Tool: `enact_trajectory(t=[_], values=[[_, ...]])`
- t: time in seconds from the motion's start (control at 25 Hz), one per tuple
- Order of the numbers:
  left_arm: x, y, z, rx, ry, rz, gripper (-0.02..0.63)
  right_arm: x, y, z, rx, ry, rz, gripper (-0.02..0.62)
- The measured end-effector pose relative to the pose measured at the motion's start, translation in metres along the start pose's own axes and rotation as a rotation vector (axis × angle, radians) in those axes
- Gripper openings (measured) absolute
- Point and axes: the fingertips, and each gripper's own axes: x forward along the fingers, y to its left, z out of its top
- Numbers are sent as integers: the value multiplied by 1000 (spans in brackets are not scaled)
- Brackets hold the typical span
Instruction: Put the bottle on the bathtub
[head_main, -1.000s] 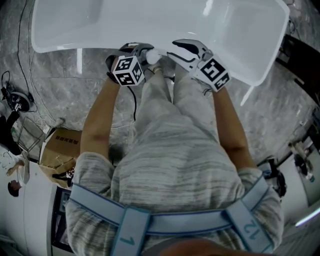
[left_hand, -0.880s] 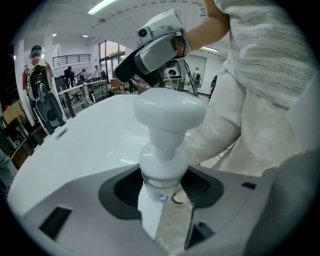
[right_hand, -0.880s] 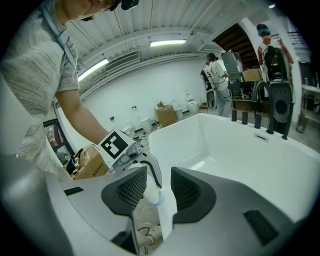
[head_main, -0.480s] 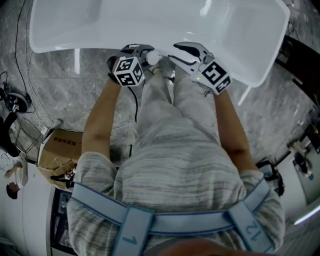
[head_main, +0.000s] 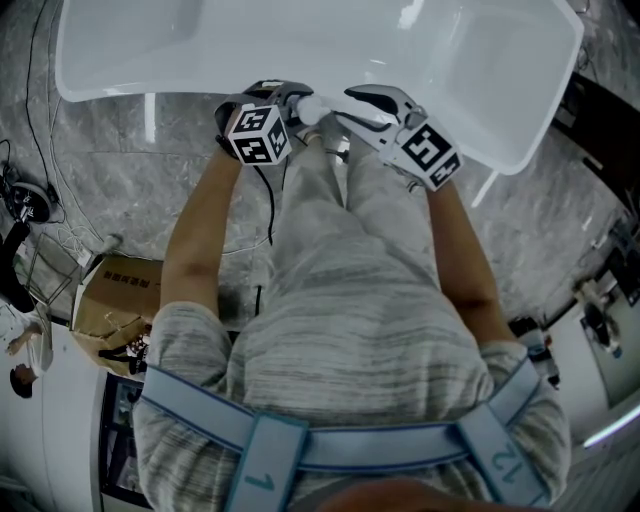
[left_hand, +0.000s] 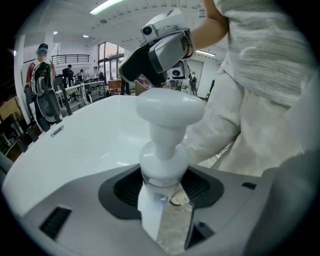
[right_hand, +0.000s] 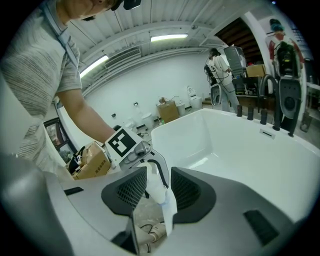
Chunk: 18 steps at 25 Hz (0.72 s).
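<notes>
The white pump bottle (head_main: 310, 108) hangs just in front of the near rim of the white bathtub (head_main: 150, 88). My left gripper (head_main: 298, 101) is shut on it. In the left gripper view the pads clamp the bottle (left_hand: 164, 165) below its pump head, with the tub (left_hand: 75, 145) behind. My right gripper (head_main: 345, 106) points at the bottle from the right, jaws apart, tips just short of it. In the right gripper view the bottle (right_hand: 155, 184) shows in the gap of the right gripper (right_hand: 159, 195), with no pad pressing on it.
The person's legs fill the middle of the head view. A cardboard box (head_main: 120, 295) and cables (head_main: 40, 70) lie on the marble floor at the left. Dark fittings (right_hand: 262, 116) stand along the tub's far rim. People and equipment are in the background.
Hardly anything: the left gripper and the bottle sit a touch nearer the tub rim, and the grip is unchanged.
</notes>
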Motion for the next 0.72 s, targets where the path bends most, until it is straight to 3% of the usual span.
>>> enact_trajectory(t=[0.44,0.72], values=[[4,-3,3,-21,-43,-45,242,0,-4,-2,16,6,-7,129],[6,-4,7,-40,-60,-34,242,2,-3,-4,23,11,-4,129]])
